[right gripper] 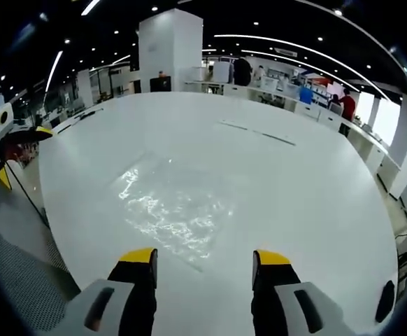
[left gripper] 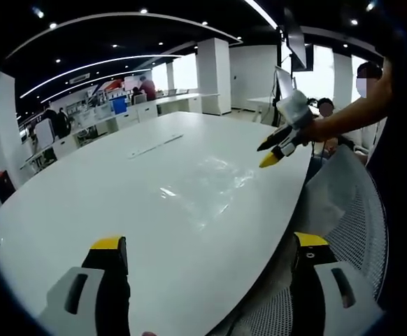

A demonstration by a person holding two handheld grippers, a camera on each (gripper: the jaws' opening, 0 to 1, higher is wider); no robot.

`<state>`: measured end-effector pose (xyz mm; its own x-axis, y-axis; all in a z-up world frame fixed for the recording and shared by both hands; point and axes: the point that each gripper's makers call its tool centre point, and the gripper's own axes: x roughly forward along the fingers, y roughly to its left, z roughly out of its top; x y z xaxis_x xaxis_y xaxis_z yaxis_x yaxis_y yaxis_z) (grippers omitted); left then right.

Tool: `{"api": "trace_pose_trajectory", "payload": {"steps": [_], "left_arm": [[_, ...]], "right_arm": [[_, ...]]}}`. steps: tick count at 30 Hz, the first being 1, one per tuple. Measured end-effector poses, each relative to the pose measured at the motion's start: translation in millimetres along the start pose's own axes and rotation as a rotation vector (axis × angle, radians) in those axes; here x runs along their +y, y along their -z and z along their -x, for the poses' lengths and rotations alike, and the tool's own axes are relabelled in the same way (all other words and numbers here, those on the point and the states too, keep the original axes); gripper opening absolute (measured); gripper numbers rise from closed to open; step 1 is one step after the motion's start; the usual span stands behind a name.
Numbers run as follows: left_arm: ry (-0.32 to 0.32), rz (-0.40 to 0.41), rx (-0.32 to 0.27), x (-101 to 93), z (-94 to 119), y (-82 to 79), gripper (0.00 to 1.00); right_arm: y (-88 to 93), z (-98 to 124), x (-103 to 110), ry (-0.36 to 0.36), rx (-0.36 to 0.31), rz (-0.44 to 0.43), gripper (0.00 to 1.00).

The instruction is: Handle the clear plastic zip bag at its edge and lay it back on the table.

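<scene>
the clear plastic zip bag [right gripper: 172, 206] lies flat on the white worktop [right gripper: 294, 182], its crinkled film catching the ceiling lights; in the left gripper view it reads only as a faint sheen [left gripper: 203, 185] near the middle of the surface. the right hand-held gripper [right gripper: 203, 269] hovers just short of the bag's near edge, jaws wide apart and holding nothing. the left hand-held gripper [left gripper: 210, 255] is also spread wide and empty, hanging over the worktop's rim beside a mesh chair back [left gripper: 350, 210], well apart from the bag.

judging from this, the bag is not yet picked up, and the right gripper is the one placed to take it. to do it well, come in low and nearly level with the surface, slide one jaw under the near edge or a corner, and close on the film alone. thin plastic clings to a smooth top and slips, so a shallow, slow pinch is safer than a downward stab. lift only a little, then lower it flat before opening.
</scene>
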<state>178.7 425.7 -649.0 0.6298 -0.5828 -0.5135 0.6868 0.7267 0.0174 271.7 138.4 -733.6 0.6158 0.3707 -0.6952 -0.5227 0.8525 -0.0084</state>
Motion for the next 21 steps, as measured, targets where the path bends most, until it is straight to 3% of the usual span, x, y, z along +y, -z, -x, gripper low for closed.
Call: {"api": "trace_pose_trajectory", "payload": {"steps": [21], "left_arm": [[0.001,0.002,0.009,6.8,2,6.4,0.96]], "right_arm": [[8.6,-16,0,-0.019,0.040,-0.064,0.41]]}}
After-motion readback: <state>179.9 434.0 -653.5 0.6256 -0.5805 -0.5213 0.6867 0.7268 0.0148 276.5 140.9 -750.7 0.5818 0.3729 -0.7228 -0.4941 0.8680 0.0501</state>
